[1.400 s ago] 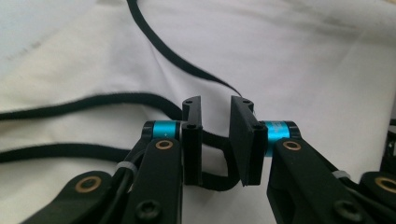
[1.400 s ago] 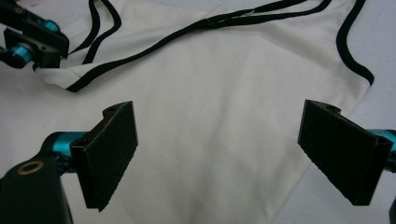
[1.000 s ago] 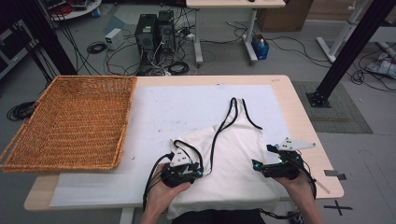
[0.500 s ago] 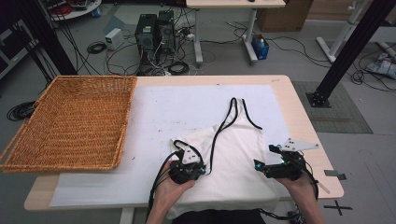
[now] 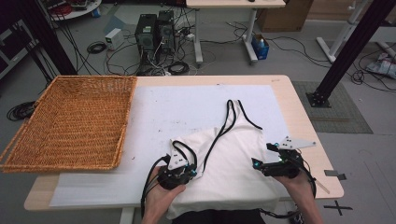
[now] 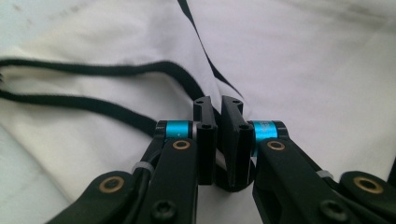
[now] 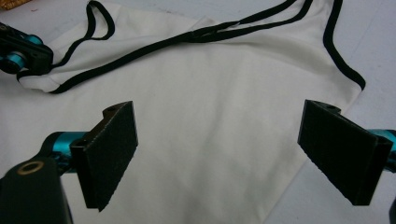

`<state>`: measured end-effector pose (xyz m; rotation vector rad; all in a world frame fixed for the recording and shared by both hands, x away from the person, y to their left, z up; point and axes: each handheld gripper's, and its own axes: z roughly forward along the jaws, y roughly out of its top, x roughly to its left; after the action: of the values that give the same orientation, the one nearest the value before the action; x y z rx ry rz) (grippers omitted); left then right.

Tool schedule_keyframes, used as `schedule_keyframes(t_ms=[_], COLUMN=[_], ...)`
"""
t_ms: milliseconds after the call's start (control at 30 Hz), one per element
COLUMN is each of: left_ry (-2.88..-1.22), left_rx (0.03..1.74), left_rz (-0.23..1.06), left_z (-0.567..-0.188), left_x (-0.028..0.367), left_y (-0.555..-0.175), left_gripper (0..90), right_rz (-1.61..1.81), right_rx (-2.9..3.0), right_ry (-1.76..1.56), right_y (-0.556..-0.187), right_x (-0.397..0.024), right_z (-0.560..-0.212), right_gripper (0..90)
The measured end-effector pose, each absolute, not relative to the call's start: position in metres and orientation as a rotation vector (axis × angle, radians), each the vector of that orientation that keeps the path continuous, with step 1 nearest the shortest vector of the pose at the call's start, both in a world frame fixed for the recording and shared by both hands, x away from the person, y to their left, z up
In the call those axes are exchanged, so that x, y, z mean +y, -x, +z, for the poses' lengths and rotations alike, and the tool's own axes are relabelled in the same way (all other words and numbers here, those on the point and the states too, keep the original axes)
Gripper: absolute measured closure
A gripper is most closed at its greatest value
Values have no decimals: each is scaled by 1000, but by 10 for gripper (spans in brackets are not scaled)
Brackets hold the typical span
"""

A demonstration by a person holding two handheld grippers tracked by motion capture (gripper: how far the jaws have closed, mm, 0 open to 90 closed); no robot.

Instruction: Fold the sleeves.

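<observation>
Left hand-held gripper (image 6: 218,109) apparently pinching black-trimmed white top (image 5: 233,158).

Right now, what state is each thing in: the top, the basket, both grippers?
White tank top: spread flat on the table, left side folded inward, black straps loose.
Wicker basket: empty, at the table's left.
Left gripper: fingers have just been closing, now shut on the top's black-trimmed edge.
Right gripper: open, fingers apart above the fabric.
</observation>
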<state>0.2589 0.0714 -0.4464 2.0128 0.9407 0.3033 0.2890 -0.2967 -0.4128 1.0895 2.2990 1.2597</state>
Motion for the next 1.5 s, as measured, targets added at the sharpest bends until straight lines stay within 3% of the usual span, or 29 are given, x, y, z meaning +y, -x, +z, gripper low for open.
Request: schedule_keyframes(t_ms=[233,367,467,633,967,1133,1267,1500], left_ry=[-1906,-1841,-1820,-1798,-1782,-1781,-1774,-1773], left_rx=[954,979,992,997,988,1002,1024,1068], left_rz=[376,410,430,431,442,461,476,502], left_z=[-435,-426,-423,-422,-418,-418,-416,-417], left_x=[81,89,94,100,98,100,105,116], left_y=[-254,-252,-250,-249,-246,-240,-235,-225], left_gripper=[558,473,472,472,472,472,472,471], right_rz=[1268,1290,1285,1293,1183,1165,1119,1100], right_rx=[2292,2281,2270,2243,2311,2331,2353,2406], right_ry=[-1083,-1082,-1113,-1128,-1178,-1213,-1217,-1253], right_y=[-300,-322,-340,-375,-474,-517,-542,-563], right_x=[-295,-293,-293,-292,-274,-267,-264,-261], right_z=[-408,-406,-409,-408,-404,-409,-420,-442], right_gripper=[119,119,137,260,271,348,417,455])
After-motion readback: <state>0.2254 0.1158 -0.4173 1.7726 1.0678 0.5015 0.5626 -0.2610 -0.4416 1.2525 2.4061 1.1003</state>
